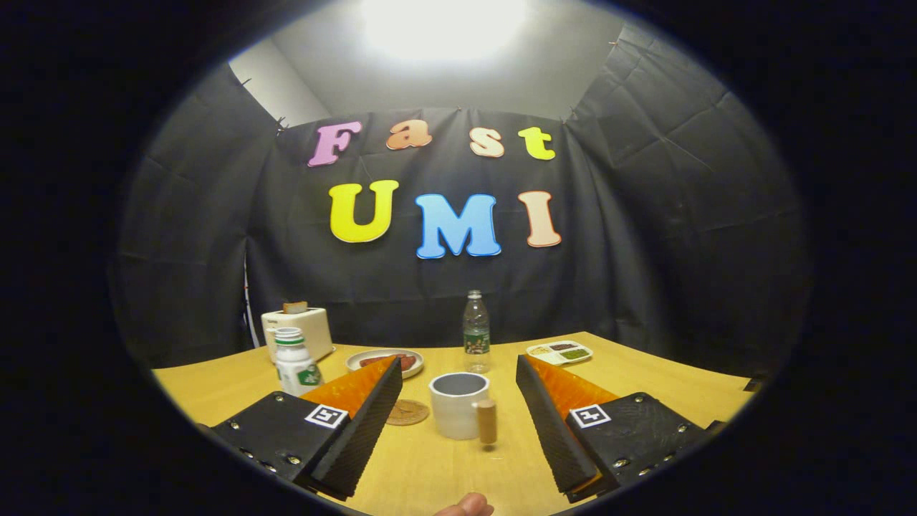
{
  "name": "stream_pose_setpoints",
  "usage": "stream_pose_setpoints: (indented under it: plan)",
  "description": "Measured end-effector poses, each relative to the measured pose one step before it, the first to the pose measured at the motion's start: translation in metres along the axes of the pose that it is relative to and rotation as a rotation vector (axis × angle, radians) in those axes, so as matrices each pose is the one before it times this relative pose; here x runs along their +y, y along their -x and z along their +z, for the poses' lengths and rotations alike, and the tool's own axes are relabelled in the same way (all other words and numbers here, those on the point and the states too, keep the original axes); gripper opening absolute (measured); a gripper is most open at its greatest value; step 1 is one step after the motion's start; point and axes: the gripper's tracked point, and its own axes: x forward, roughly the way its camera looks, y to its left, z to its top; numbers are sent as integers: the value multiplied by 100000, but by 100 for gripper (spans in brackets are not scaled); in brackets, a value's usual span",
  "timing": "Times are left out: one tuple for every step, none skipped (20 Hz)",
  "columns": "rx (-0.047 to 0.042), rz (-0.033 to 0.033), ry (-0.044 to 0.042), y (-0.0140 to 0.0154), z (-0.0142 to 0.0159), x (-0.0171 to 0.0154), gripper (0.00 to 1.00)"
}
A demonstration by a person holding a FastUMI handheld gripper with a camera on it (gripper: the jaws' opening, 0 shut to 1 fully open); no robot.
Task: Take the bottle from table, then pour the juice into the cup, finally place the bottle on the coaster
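The clear bottle [476, 331] stands upright on the tabletop [645, 383], its long axis vertical and its cap at the top, well beyond the tongs [458, 390] and roughly in line with the gap between their two fingers. Nearer, between the fingers and in front of the bottle, sits a pale cup [458, 405] with its open mouth up and a wooden handle [487, 421] on its side; it stands between the fingertips and the bottle. Just beside the cup, near the one finger, a round coaster [407, 412] lies flat. Behind the coaster is a plate [387, 360] with dark food on it, partly hidden by that finger. Farther off to that side stand a white bottle with a green band [296, 365] and a pale toaster [301, 330]; to the other side of the clear bottle lies a divided tray [560, 352]. The tongs are spread wide and hold nothing. A fingertip [469, 505] shows close by the camera.
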Motion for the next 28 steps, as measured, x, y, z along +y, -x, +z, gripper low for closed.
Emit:
stream_pose_setpoints:
  plan:
    - [114, 2192, -633, 465, -229, 1655, 97]
    - [165, 2384, -194, 282, -304, 1859, 97]
    - [267, 907, 349, 233, -472, 1118, 97]
    - [423, 793, 1039, 192, -493, 1074, 97]
    - [1079, 872, 1070, -94, -785, 1119, 97]
    - [981, 887, 1262, -63, -592, 930, 97]
    - [463, 1316, 571, -239, -521, 960, 97]
    - [482, 1729, -253, -401, -504, 1029, 97]
    - [1119, 1689, -251, -402, -808, 878, 97]
    - [701, 1276, 108, -429, -517, 733, 97]
    - [1438, 1028, 591, -508, -687, 652, 97]
    - [383, 519, 492, -534, -352, 394, 97]
    - [624, 1049, 34, -808, -320, 559, 97]
    - [584, 842, 80, -862, -215, 490, 97]
    - [172, 697, 423, -862, -74, 254, 97]
    - [143, 1014, 801, -876, 35, 226, 97]
    - [300, 751, 840, -979, -137, 204, 97]
    - [736, 1145, 688, -934, -226, 163, 97]
    - [1156, 1998, 655, -979, -445, 354, 97]
    - [859, 1839, 219, -824, -325, 280, 97]
    - [746, 1940, -186, -907, -387, 254, 97]
    - [992, 1242, -243, -832, -310, 176, 97]
    - [353, 895, -269, -770, -151, 47, 97]
    - [661, 1555, 184, -620, -301, 149, 97]
    - [719, 1465, 351, -640, -419, 122, 97]
    - [377, 1516, 47, -458, 72, 170, 97]
    - [-806, 636, 1063, -363, -146, 88, 98]
    - [74, 263, 1307, -106, 254, -18, 97]
